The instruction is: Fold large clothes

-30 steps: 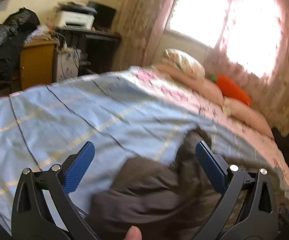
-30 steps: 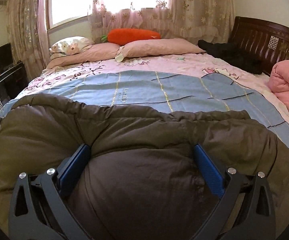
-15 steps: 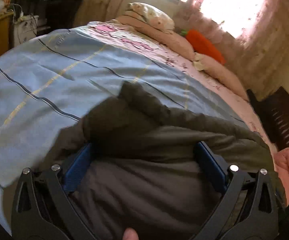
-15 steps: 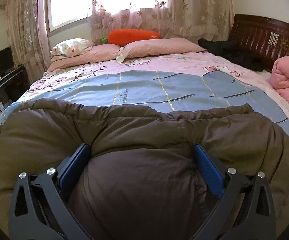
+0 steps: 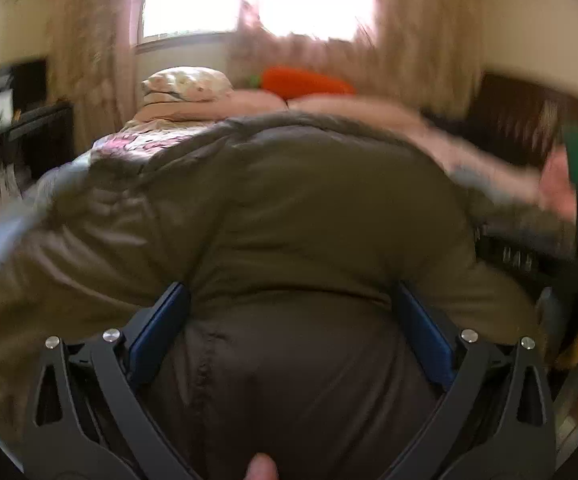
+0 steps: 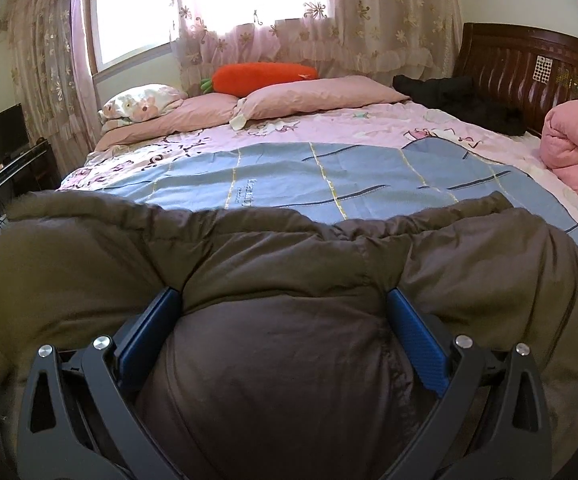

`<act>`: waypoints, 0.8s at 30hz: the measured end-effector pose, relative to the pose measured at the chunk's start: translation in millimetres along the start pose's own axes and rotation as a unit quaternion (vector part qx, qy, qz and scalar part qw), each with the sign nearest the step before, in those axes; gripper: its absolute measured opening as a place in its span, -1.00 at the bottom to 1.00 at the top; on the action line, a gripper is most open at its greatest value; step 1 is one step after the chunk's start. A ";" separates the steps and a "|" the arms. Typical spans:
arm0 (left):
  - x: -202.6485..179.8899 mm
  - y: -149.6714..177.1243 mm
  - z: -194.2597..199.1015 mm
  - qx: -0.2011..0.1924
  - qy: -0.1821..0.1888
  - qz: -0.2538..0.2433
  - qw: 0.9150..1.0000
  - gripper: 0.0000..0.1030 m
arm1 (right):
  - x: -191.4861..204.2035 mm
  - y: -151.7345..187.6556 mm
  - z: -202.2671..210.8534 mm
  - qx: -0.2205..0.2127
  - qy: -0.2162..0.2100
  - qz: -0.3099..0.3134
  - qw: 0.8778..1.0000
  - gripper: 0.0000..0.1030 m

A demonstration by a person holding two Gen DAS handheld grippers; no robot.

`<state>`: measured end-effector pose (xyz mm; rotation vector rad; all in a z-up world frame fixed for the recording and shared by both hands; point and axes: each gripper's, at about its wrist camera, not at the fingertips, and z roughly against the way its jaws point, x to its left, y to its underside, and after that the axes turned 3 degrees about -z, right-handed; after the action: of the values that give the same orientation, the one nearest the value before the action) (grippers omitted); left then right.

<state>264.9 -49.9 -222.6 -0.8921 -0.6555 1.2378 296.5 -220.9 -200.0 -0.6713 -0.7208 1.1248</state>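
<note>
A: Surface? Bed, blue checked sheet over pink; carrot pillow at the window side.

B: Item: olive padded coat, bunched at the bed's near edge.

A: Left gripper?

B: Fingers spread wide, coat bulging between them.

A: Right gripper?

B: Likewise spread, padding filling the gap.

A: Where is there open room?

B: In the right wrist view, mid-frame: the blue blanket lies flat and bare beyond the padded brown coat.

A: And what blocks?

B: The coat bulges between both grippers' spread fingers and fills the lower half of each frame. Pillows and an orange carrot cushion line the top centre; a black garment and a rolled pink quilt crowd the right edge. A dark desk stands at the left.
</note>
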 end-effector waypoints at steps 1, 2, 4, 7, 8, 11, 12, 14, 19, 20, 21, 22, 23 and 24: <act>3.0 -2.9 1.2 0.010 0.003 0.012 1.000 0.96 | 0.4 -0.2 0.9 0.002 0.002 0.000 1.000 0.97; 4.6 -5.7 3.8 0.017 0.001 0.018 1.000 0.96 | -0.1 -0.5 1.3 0.006 0.002 -0.001 1.000 0.97; 4.4 -11.8 15.1 0.021 -0.011 0.022 0.999 0.96 | -2.6 -4.6 9.3 0.025 0.012 -0.014 1.000 0.97; 5.8 -30.8 60.6 -0.013 -0.024 0.023 0.999 0.96 | -4.3 -9.9 45.2 0.034 0.044 -0.054 0.997 0.97; 5.1 -38.1 71.1 -0.022 -0.026 0.025 0.999 0.96 | -2.7 -11.8 61.0 0.026 0.044 -0.059 0.997 0.97; 0.4 -61.2 122.0 -0.048 -0.029 0.033 0.998 0.96 | 14.3 -24.9 129.4 -0.024 0.082 -0.043 0.995 0.97; -1.3 -68.4 138.9 -0.053 -0.030 0.029 0.998 0.96 | 21.3 -28.2 148.0 -0.041 0.105 -0.030 0.993 0.97; -7.8 -81.7 169.0 -0.060 -0.049 0.008 0.997 0.96 | 37.4 -36.6 196.5 -0.079 0.120 0.001 0.990 0.97; -23.3 -121.2 251.0 -0.085 -0.095 -0.017 0.992 0.96 | 42.5 -52.3 305.0 -0.132 0.070 0.007 0.989 0.97; -23.8 -129.6 257.2 -0.077 -0.103 -0.020 0.991 0.96 | 45.3 -55.1 329.1 -0.137 0.062 0.016 0.989 0.97; -26.1 -137.6 267.3 -0.069 -0.110 -0.025 0.991 0.96 | 46.7 -56.3 342.3 -0.138 0.060 0.025 0.988 0.97; -28.1 -143.3 278.9 -0.065 -0.112 -0.029 0.991 0.96 | 49.7 -58.2 358.8 -0.136 0.061 0.039 0.988 0.97; -29.3 -149.0 292.5 -0.064 -0.107 -0.028 0.992 0.96 | 48.8 -60.0 368.5 -0.131 0.062 0.046 0.988 0.97; -29.2 -154.0 303.1 -0.065 -0.101 -0.024 0.992 0.96 | 48.6 -61.4 381.3 -0.125 0.055 0.050 0.989 0.97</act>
<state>85.7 -25.6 66.8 -0.8600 -0.9226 1.2633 40.6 -149.7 84.5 -0.9837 -0.7457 1.0897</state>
